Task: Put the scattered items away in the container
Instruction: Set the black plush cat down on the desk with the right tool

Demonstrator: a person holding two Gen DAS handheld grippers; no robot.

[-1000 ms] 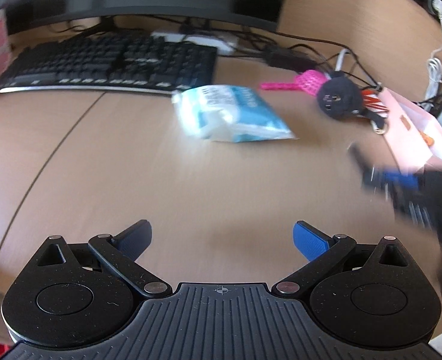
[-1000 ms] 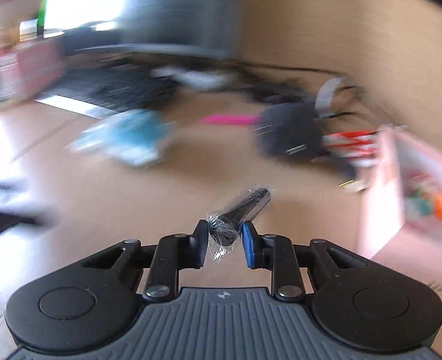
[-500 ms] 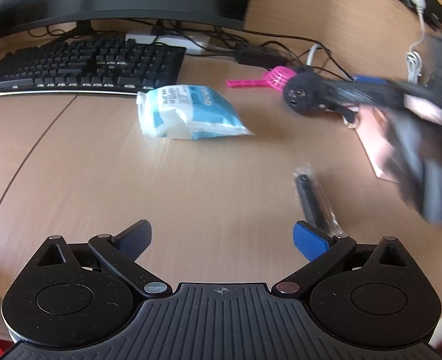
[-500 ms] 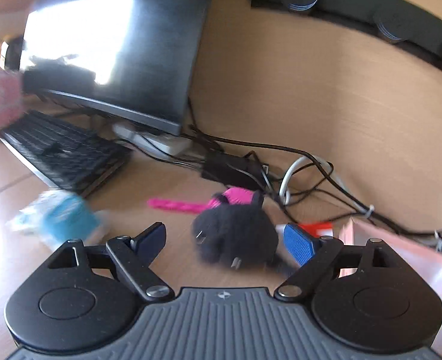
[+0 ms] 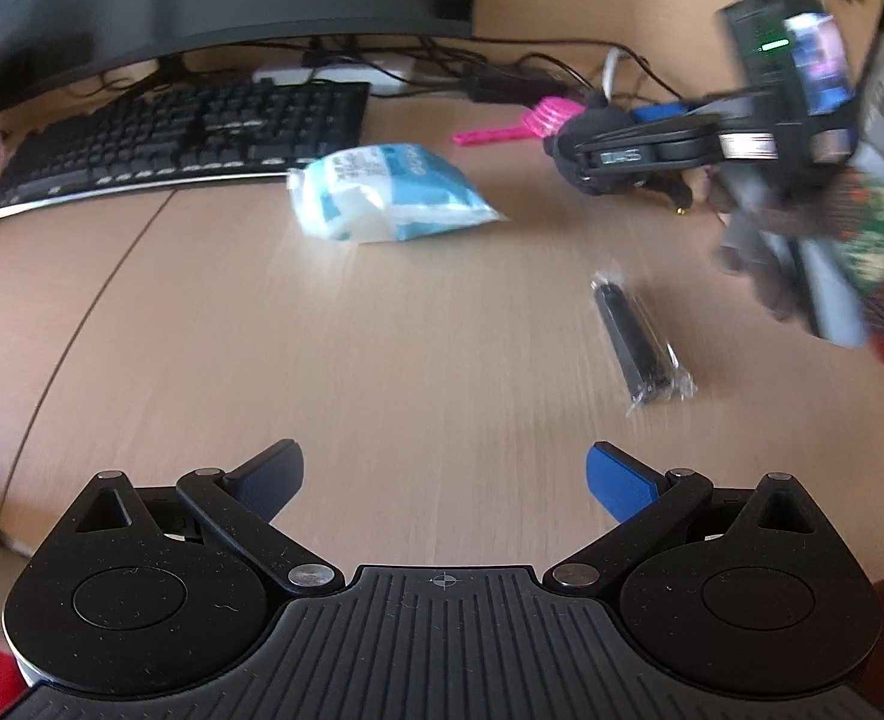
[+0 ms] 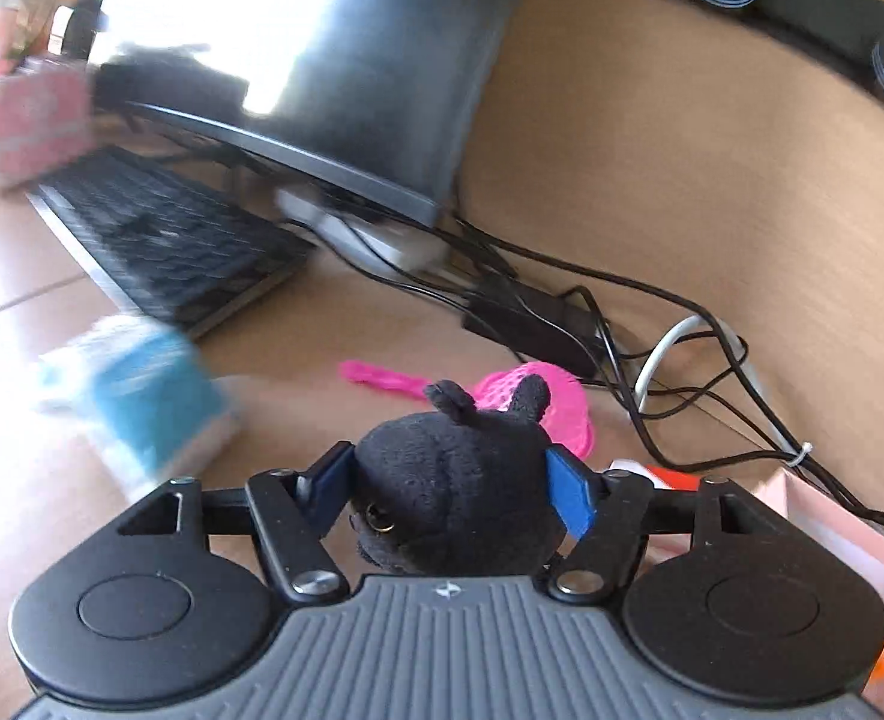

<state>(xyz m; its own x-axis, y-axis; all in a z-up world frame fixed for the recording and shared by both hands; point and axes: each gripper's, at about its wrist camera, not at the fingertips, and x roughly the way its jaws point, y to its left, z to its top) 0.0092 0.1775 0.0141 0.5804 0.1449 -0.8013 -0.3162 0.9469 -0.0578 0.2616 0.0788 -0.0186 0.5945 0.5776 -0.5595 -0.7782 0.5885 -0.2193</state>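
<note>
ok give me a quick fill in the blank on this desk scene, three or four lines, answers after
1. The right gripper is closing its jaws around a black ____ toy.
2. The left gripper is open, and between its fingers there is ____.
3. The black wrapped stick lies on the ____.
4. The scoop just behind the plush toy is ____ in colour.

Missing words: plush; nothing; desk; pink
</note>
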